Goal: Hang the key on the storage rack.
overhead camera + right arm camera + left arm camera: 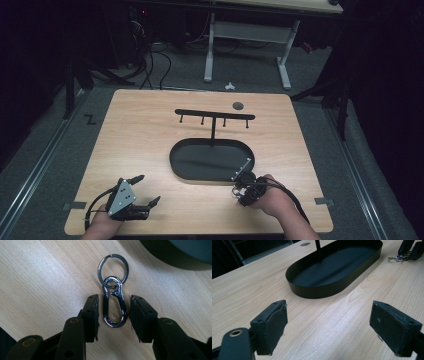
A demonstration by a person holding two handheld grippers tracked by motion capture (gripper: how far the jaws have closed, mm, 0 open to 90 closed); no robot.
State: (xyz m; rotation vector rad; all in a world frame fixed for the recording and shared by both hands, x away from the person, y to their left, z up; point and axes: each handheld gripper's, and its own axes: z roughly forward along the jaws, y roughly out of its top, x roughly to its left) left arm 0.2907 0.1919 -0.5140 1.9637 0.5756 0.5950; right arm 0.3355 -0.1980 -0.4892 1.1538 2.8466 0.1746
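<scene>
Right gripper [113, 315] straddles the carabiner clip [114, 308] on the table [50, 277], jaws narrowly apart, not yet gripping; clip's long axis runs along them, key ring [113, 266] far end. Left gripper [328, 325] wide open, empty, farther off.

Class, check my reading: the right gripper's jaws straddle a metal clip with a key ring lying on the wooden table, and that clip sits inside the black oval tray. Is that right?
Not quite. The clip lies on the bare table just outside the tray, as the right gripper view shows. The rest holds: the right gripper has a jaw on each side of the clip, with the key ring attached.
</scene>
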